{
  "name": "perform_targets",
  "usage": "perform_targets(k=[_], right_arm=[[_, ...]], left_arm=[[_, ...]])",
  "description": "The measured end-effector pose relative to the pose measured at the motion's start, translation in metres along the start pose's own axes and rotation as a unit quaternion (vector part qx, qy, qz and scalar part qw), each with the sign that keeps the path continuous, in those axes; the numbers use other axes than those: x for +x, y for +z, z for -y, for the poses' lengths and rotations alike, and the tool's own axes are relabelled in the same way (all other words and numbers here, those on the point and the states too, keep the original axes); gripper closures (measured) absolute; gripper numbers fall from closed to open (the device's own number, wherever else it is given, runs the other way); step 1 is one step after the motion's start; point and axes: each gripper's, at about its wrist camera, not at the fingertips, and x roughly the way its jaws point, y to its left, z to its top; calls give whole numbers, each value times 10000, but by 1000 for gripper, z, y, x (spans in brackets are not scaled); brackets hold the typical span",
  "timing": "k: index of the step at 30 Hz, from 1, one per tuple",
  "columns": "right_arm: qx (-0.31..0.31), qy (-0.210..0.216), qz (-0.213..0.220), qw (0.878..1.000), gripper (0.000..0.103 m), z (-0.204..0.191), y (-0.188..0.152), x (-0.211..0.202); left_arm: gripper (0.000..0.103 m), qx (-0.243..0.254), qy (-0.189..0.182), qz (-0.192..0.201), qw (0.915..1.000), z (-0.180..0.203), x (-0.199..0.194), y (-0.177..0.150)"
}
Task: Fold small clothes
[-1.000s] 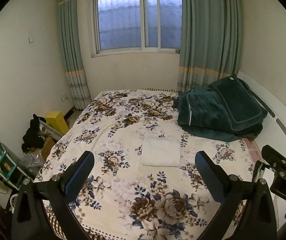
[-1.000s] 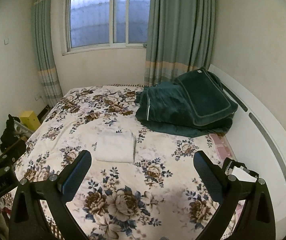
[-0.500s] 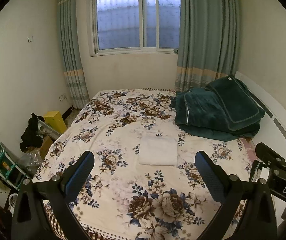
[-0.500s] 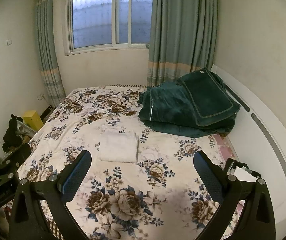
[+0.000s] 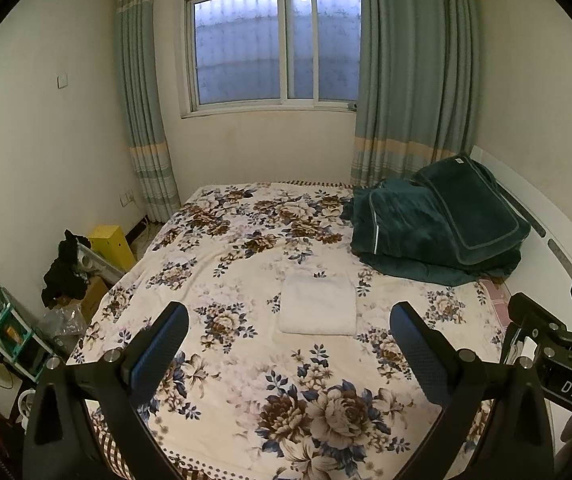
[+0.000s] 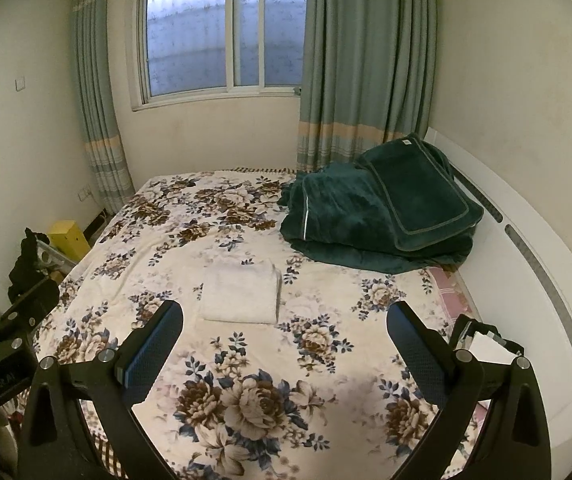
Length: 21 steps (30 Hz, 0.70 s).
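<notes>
A white folded cloth [image 5: 318,304] lies flat as a neat rectangle in the middle of the floral bedspread [image 5: 246,240]; it also shows in the right wrist view [image 6: 240,296]. My left gripper [image 5: 288,344] is open and empty, held well back above the foot of the bed. My right gripper [image 6: 284,340] is open and empty too, at a like distance from the cloth. The right gripper's body shows at the right edge of the left wrist view [image 5: 558,344], and the left gripper's body at the left edge of the right wrist view [image 6: 2,328].
A heap of dark green blankets [image 5: 438,224] lies at the bed's far right by the white headboard [image 6: 526,248]. A yellow box [image 5: 112,244], dark clothes [image 5: 64,272] and a small shelf [image 5: 2,332] stand on the floor to the left. A window and curtains are behind.
Both grippers have drawn back and risen a little, so the bed and the folded cloth look smaller and farther. The cloth has not moved.
</notes>
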Motion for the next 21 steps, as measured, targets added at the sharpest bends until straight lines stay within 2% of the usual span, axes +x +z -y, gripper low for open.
perform_targets(k=[21], right_arm=[[-1,23,-9,10000,0,-6,-1,2]], left_arm=[[0,11,4,22,10000,1,1,7]])
